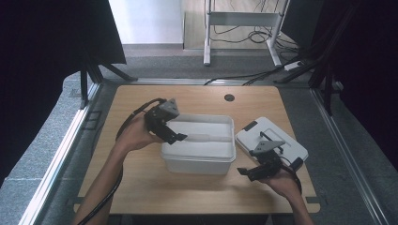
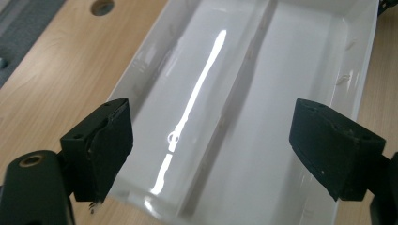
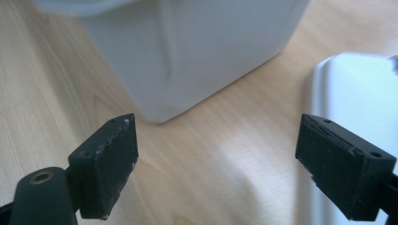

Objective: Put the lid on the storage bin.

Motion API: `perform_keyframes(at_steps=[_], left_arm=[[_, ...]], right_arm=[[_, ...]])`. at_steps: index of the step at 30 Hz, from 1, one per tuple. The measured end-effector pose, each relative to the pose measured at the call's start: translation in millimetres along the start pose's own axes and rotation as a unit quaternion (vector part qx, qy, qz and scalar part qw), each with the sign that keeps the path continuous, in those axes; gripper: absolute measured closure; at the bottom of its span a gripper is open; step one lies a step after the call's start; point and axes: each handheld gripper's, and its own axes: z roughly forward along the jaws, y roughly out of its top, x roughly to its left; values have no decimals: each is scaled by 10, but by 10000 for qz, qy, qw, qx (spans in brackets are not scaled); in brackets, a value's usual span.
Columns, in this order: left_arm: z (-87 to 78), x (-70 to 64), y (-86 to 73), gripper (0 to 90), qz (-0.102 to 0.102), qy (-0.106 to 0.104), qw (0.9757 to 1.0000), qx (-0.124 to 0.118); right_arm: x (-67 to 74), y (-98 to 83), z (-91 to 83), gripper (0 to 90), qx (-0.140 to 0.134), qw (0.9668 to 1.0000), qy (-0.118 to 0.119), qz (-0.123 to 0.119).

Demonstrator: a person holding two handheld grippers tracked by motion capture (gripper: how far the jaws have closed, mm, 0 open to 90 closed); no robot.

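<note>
From the high view, I have the white bin sitting mid-table with its long axis running across the wooden table, and its lid lying flat just right of it, tilted a little. My left gripper hangs over the bin's left end, jaws apart and holding nothing. My right gripper floats near the front edge, just below the lid's near corner and right of the bin's front right corner, so the right hand is the nearer one to the lid.

In the left gripper view, my jaws stand wide over the bin; its glossy inside looks empty, its length running away from me, with a centre ridge between the jaws.

In the right gripper view, the jaws are apart with bare table between them; the bin's corner lies ahead, the lid's rounded edge to the right. I judge there is open room between them to slide in toward the lid.
</note>
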Motion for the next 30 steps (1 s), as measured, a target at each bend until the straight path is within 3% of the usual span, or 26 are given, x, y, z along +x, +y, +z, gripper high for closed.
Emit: perform_keyframes(at_steps=[3,9,14,18,24,27,30], left_arm=[[-119,-4,-209,61,-319,197,9990,-227],[-274,-40,-696,0,-832,488,9941,-490],[-261,-122,-1146,0,-1222,681,9884,-593],[-142,-229,-1476,0,-1466,792,9841,-610],[135,-399,-1828,0,-1659,768,9824,-391],[261,-453,-1949,0,-1729,719,9819,-291],[362,-503,-2023,0,-1752,686,9819,-213]], right_arm=[[-108,78,-64,134,2,9999,-160,-50],[-337,234,-152,156,89,9988,-476,-52],[-609,308,-230,211,80,9958,-892,165],[-790,293,-219,275,223,9932,-1105,283],[-1019,227,-120,419,926,9858,-1304,522],[-1079,216,-93,502,1276,9824,-1242,564],[-1108,219,-56,582,1667,9760,-1286,558]])
